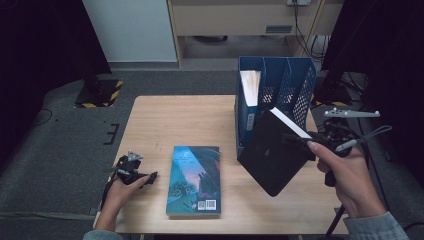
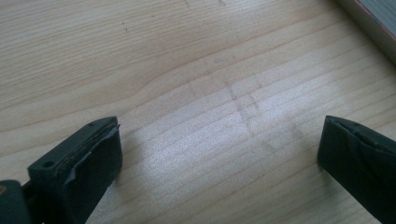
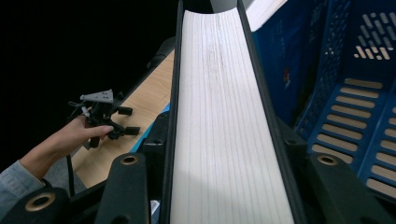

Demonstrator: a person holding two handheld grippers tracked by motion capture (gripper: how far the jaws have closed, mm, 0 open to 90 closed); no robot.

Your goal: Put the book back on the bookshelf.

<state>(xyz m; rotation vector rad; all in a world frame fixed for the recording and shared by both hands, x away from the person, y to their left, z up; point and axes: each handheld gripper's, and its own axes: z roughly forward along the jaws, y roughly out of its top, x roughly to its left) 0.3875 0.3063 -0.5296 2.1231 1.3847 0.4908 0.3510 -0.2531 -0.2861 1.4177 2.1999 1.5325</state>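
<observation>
Black book (image 1: pixel 272 152) held up off table, tilted, just in front of blue file rack (image 1: pixel 295 82). Right gripper (image 1: pixel 306 141) pinches book by its page edge, jaws squeezed on both covers. Likely step: slide book into empty slot beside white-paged book (image 1: pixel 249 82) already standing in rack. Tip: turn book upright first, line up with slot, go slow. Left gripper (image 1: pixel 145 178) rests low on table, jaws wide apart, holding nothing. Blue picture book (image 1: pixel 194 180) lies flat between hands. Light wooden table (image 1: pixel 175 120), grey carpet (image 1: pixel 55 145), dark room.
</observation>
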